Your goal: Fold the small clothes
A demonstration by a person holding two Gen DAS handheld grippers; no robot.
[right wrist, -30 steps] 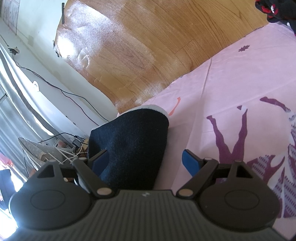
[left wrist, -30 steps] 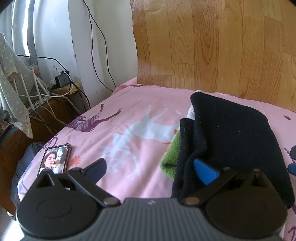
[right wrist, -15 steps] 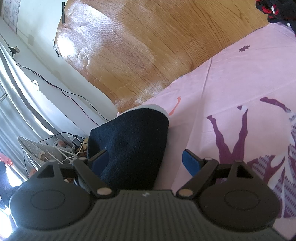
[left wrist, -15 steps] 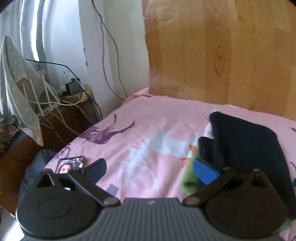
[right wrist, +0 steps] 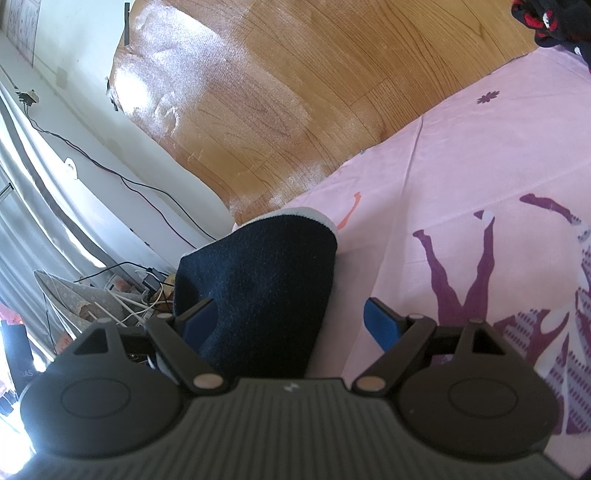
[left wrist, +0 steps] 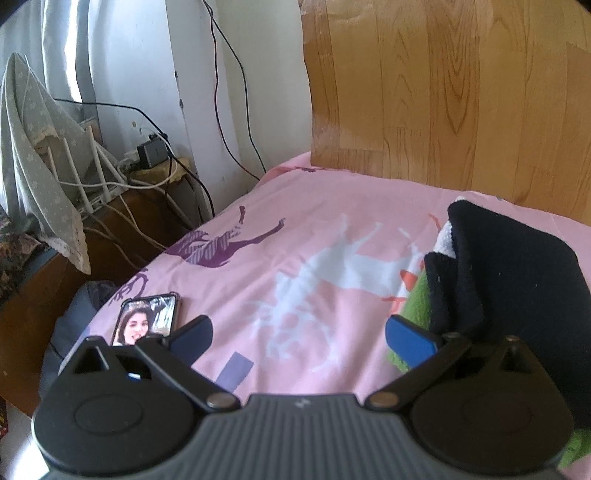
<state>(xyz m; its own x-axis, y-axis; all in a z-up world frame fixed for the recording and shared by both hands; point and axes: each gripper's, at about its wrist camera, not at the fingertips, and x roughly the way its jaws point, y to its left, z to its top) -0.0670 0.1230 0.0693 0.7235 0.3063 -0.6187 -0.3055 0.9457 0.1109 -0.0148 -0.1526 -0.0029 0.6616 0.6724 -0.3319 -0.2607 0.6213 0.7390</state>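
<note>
A folded dark navy garment point(left wrist: 517, 273) lies on top of a stack on the pink bed sheet point(left wrist: 295, 229), with a green piece point(left wrist: 417, 306) and a white piece point(left wrist: 445, 236) showing beneath it. My left gripper point(left wrist: 299, 336) is open and empty, just left of the stack, its right finger beside the green edge. In the right wrist view the same navy garment point(right wrist: 266, 280) lies between the fingers of my right gripper point(right wrist: 291, 321), which is open and holds nothing.
A phone point(left wrist: 147, 319) with a lit screen lies on the sheet near the left bed edge. A side table with cables and a router point(left wrist: 92, 177) stands left of the bed. A wooden headboard point(left wrist: 443, 92) backs it. A dark red-patterned garment point(right wrist: 554, 22) lies far right.
My left gripper has drawn back and to the left, away from the stack, so its right finger no longer overlaps the navy garment. The right gripper has not moved.
</note>
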